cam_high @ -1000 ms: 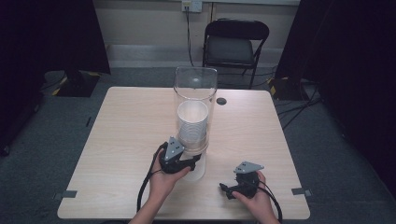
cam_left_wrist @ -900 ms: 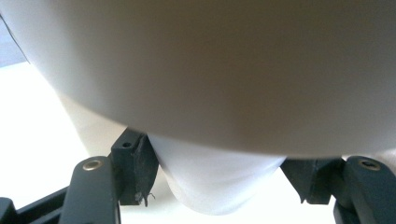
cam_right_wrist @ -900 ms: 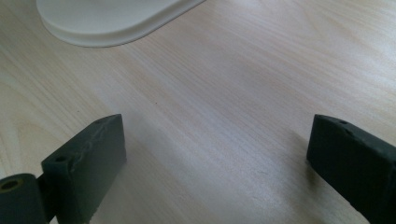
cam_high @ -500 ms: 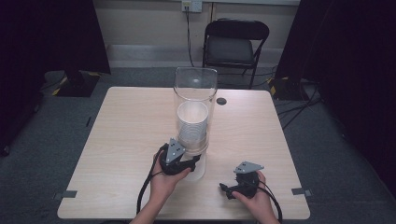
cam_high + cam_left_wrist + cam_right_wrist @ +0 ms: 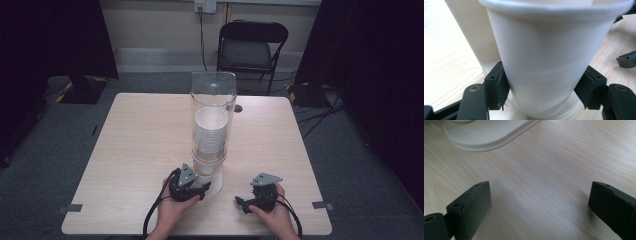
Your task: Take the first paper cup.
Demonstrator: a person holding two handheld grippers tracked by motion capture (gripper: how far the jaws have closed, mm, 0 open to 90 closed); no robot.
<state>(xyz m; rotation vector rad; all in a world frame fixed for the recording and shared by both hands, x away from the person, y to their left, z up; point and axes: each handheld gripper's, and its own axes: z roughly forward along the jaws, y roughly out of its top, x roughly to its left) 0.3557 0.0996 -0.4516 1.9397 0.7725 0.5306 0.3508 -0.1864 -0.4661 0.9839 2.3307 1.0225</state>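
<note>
High view: a light wooden square desk (image 5: 135,150) carries a tall clear plastic cylinder dispenser (image 5: 213,100) loaded with a stack of white paper cups (image 5: 210,131), standing right of the desk's centre. At 6 o'clock from the dispenser, directly under its outlet, sits a single white paper cup (image 5: 209,179), touching the left gripper (image 5: 201,191), which lies at 7 o'clock from the dispenser base. The right gripper (image 5: 242,203) rests on the desk at 5 o'clock from the dispenser, near but apart from the cup. A black folding chair (image 5: 252,50) stands beyond the desk at 12 o'clock. Left gripper view: the left gripper (image 5: 541,92) pinches the white paper cup (image 5: 546,60), one black pad pressed against each side of its lower wall; the cup stands upright, and the dispenser's pale column rises at 11 o'clock behind it. Right gripper view: the right gripper (image 5: 540,206) is spread wide with bare desk between its jaws; the dispenser's cream rounded base plate (image 5: 486,132) lies at 11 o'clock, well apart from the jaws.
</note>
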